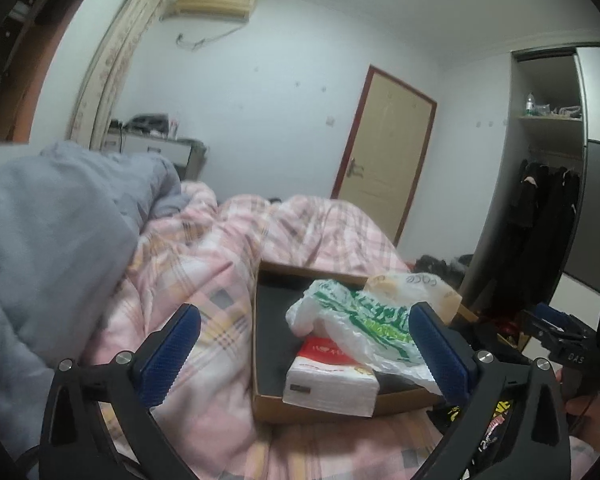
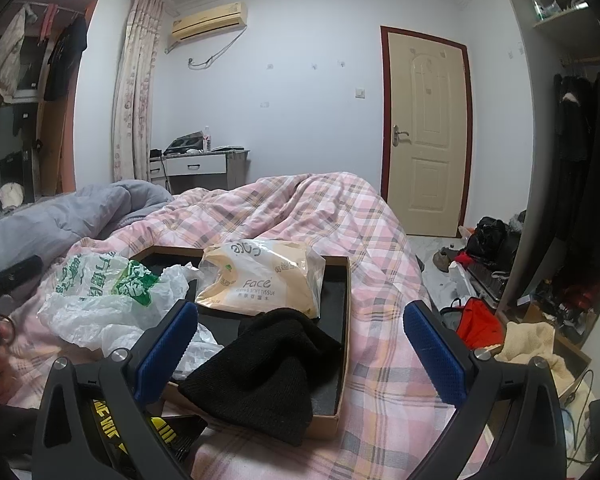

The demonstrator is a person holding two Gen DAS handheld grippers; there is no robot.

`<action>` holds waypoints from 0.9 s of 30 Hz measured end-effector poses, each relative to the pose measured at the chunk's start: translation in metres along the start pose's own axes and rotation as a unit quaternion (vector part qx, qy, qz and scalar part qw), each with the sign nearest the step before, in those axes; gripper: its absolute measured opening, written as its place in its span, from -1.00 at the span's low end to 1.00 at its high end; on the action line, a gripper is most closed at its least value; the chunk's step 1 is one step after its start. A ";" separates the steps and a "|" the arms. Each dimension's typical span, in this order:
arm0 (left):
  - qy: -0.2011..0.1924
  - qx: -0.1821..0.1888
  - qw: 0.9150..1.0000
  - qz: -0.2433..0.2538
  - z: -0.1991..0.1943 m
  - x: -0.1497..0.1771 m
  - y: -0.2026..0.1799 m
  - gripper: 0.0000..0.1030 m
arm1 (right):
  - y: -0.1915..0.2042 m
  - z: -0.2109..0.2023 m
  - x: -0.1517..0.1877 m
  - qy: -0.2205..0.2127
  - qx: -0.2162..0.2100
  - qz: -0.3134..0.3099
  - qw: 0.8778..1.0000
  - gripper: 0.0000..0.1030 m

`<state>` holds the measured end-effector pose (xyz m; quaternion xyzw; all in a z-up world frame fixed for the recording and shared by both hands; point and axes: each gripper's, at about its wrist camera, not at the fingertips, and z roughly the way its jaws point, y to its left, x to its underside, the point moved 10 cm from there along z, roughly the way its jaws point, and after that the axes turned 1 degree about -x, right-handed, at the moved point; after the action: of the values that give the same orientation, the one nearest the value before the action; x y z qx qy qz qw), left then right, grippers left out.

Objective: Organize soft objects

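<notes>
A brown box [image 1: 260,360] sits on the pink bed [image 1: 204,264]. Inside it lie a white tissue pack [image 1: 328,384] and a green-and-white plastic bag [image 1: 356,316]. The left gripper [image 1: 300,354] stands wide open around the box, holding nothing.

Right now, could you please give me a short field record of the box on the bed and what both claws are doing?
surface: pink plaid quilt
container: shallow cardboard box
in box: yellow tissue pack, black knit hat, white tissue pack
draped over box edge: green-printed plastic bag
left claw: open, empty
right claw: open, empty
</notes>
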<state>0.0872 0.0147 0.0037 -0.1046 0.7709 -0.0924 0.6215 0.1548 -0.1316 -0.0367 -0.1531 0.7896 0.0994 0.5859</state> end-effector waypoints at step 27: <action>0.004 -0.014 1.000 0.020 0.002 0.004 -0.004 1.00 | 0.007 0.001 0.000 0.004 0.018 -0.037 0.999 0.98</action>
<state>0.0884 0.0094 0.0007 -0.0971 0.7763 -0.0696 0.6189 0.1532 -0.1245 -0.0373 -0.1717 0.7872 0.0629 0.5889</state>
